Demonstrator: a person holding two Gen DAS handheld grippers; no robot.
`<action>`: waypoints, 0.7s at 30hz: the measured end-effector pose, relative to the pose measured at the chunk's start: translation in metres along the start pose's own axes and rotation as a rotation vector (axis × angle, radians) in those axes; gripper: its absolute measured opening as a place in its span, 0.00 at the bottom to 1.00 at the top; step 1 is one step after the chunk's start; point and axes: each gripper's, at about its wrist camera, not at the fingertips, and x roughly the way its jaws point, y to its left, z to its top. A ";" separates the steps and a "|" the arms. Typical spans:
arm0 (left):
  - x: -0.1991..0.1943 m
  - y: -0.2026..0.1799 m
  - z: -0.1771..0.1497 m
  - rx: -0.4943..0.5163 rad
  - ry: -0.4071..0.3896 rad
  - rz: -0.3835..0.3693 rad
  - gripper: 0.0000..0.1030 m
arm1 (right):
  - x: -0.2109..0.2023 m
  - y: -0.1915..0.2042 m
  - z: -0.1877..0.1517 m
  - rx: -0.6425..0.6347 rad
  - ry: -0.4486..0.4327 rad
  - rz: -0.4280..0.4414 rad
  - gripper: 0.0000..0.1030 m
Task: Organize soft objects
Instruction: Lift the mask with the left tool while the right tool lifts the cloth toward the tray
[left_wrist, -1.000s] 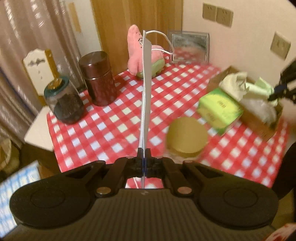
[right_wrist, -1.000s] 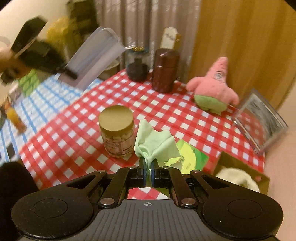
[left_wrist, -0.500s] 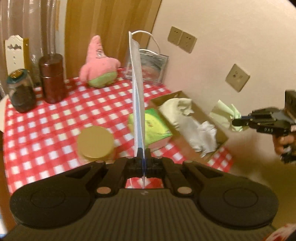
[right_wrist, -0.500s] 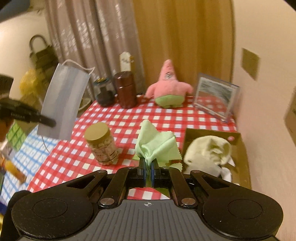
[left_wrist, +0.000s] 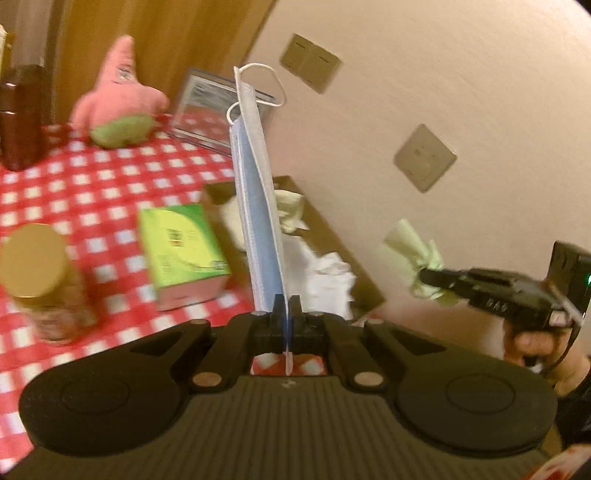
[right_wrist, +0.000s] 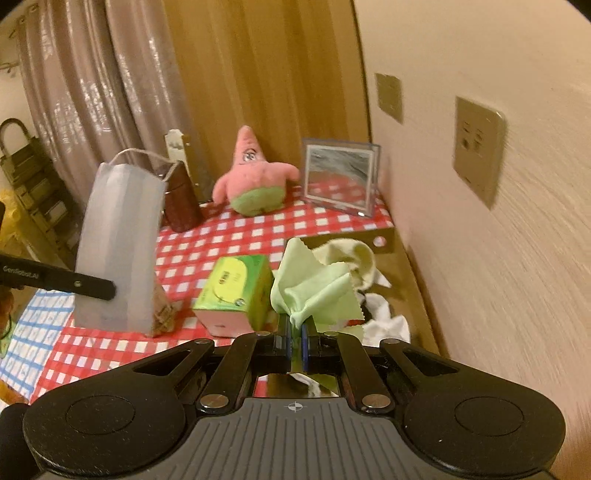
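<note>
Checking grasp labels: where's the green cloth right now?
The green cloth is off the table, pinched in the right gripper, above the near end of the cardboard box, just right of the green carton.

left gripper (left_wrist: 285, 308): clamped, raised | right gripper (right_wrist: 295, 334): clamped, raised

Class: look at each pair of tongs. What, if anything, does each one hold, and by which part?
The left tongs pinch the face mask by one short end. The right tongs pinch the light green cloth by a bunched fold, and the rest fans out above.
</note>
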 end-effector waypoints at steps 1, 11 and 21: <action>0.009 -0.006 0.001 -0.004 0.003 -0.013 0.01 | 0.000 -0.004 -0.003 0.007 0.001 -0.002 0.05; 0.109 -0.061 0.014 -0.070 0.055 -0.121 0.00 | 0.017 -0.043 -0.017 0.105 -0.018 -0.034 0.05; 0.186 -0.083 0.026 -0.088 0.111 -0.132 0.00 | 0.039 -0.071 -0.024 0.103 -0.001 -0.079 0.05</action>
